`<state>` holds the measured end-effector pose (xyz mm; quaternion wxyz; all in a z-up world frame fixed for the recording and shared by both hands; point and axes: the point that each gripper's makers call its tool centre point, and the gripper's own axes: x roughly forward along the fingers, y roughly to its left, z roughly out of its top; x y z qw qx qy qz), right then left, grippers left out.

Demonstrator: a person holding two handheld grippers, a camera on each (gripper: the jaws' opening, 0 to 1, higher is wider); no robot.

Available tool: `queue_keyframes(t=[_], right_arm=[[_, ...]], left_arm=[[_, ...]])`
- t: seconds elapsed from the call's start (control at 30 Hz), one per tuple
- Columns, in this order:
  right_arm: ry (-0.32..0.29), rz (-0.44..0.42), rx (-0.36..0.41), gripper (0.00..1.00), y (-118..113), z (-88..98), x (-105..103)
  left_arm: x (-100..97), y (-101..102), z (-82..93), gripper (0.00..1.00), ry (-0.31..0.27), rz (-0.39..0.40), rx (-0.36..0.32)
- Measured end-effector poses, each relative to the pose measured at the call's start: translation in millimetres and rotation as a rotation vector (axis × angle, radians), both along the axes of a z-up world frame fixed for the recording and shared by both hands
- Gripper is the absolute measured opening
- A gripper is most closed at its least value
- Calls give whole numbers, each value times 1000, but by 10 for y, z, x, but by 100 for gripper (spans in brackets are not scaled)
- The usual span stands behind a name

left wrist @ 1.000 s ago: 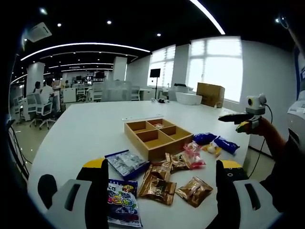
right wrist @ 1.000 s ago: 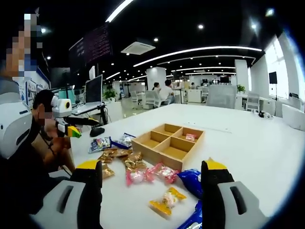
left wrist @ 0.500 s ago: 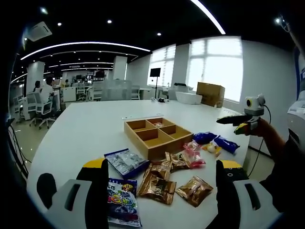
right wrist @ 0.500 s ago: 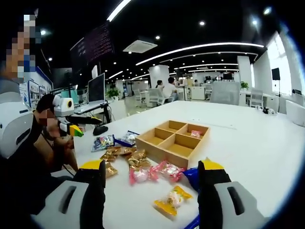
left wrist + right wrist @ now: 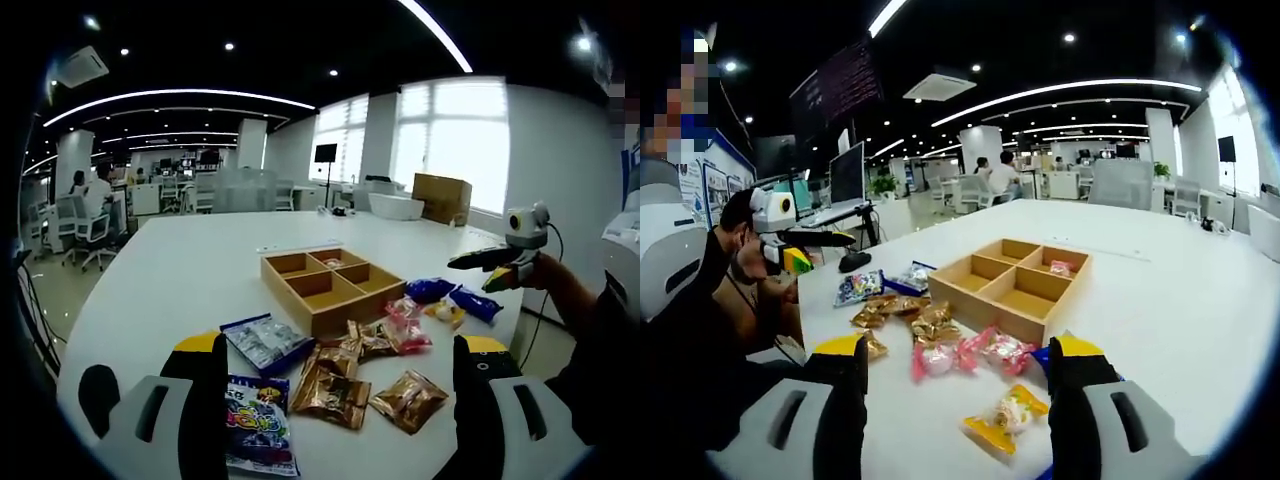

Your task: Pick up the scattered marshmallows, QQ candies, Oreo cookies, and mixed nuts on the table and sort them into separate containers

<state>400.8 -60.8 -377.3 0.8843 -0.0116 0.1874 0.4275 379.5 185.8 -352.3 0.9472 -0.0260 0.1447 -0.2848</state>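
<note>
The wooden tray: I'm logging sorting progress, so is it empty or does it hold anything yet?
Nearly empty. The wooden tray holds one small pink packet in a far compartment; the other three compartments look bare.

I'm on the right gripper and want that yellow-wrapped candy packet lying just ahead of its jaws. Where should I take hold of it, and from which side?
Grip the yellow-wrapped candy packet across its puffed middle, coming down from above. It lies flat on the white table, running diagonally, so set the open jaws of the right gripper across its narrow width. The crimped ends look too thin to hold. The pink-wrapped candies lie apart behind it.

Open office, bright windows [image 5: 450,135], ceiling strip lights [image 5: 170,95]
</note>
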Motion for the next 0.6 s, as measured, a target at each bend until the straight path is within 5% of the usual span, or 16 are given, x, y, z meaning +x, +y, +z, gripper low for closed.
queue_keyframes(t=[0.6], right_arm=[[79,-10,-111,62,-78,-485,36]], left_arm=[[-18,0,-23,97,6,-2,5]])
